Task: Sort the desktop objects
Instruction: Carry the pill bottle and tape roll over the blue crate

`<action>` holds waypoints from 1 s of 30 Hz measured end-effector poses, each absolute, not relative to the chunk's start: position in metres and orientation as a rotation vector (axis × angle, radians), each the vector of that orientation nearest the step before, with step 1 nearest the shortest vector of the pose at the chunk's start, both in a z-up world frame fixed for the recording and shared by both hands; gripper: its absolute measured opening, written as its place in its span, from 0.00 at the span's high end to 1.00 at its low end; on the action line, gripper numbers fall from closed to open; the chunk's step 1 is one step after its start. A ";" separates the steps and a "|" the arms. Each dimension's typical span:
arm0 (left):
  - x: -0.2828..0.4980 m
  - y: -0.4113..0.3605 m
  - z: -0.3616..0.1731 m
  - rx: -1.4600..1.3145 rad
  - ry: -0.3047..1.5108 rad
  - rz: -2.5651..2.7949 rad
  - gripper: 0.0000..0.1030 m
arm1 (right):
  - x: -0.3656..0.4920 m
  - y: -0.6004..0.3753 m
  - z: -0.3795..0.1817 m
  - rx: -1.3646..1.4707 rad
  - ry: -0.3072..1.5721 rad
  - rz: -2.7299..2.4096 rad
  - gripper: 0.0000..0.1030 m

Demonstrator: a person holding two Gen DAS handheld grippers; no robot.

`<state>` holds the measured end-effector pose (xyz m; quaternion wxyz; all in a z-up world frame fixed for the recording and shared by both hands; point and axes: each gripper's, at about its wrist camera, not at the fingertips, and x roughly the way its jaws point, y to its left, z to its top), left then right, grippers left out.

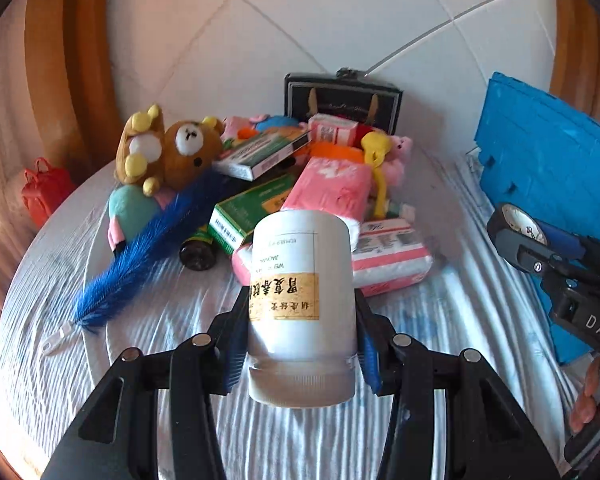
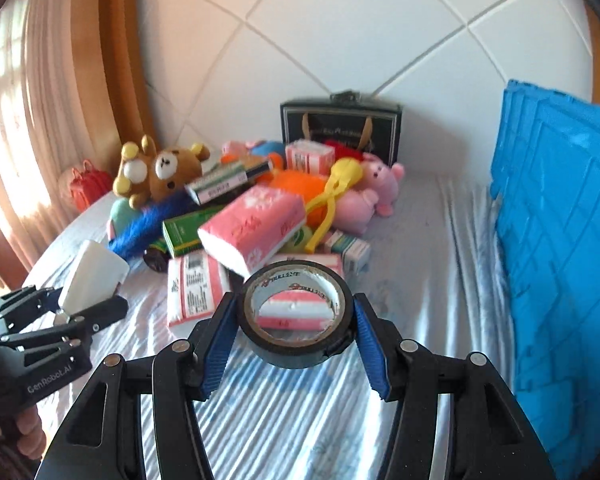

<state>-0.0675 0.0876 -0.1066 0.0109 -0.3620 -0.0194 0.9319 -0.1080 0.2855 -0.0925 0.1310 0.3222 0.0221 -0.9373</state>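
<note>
My left gripper [image 1: 302, 344] is shut on a white medicine bottle [image 1: 302, 280] with a tan label, held above the striped cloth with its cap toward the camera. The same bottle [image 2: 94, 276] and left gripper [image 2: 80, 304] show at the left of the right wrist view. My right gripper [image 2: 296, 324] is shut on a black roll of tape [image 2: 296, 322], lifted off the cloth; that gripper [image 1: 520, 236] with the tape [image 1: 520, 224] appears at the right of the left wrist view. Behind lies the pile: pink tissue packs [image 2: 256, 228], green boxes [image 1: 252, 208], a brown bear plush [image 1: 180, 148].
A blue plastic crate [image 2: 560, 240] stands along the right side. A black gift bag [image 2: 340, 128] leans on the white wall at the back. A blue feather [image 1: 152, 252] lies left of the pile, a red toy bag [image 1: 44, 192] at the far left. A hand [image 1: 592, 400] holds the right tool.
</note>
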 end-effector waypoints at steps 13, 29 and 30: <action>-0.060 0.213 0.004 -0.755 0.030 2.807 0.56 | -0.029 0.385 0.050 0.466 0.021 -3.030 0.46; -0.083 0.397 0.092 -0.682 0.053 2.578 0.56 | -0.016 0.577 0.097 0.545 0.100 -3.453 0.46; -0.086 0.410 0.093 -0.697 0.058 2.555 0.56 | -0.020 0.590 0.094 0.587 0.111 -3.472 0.46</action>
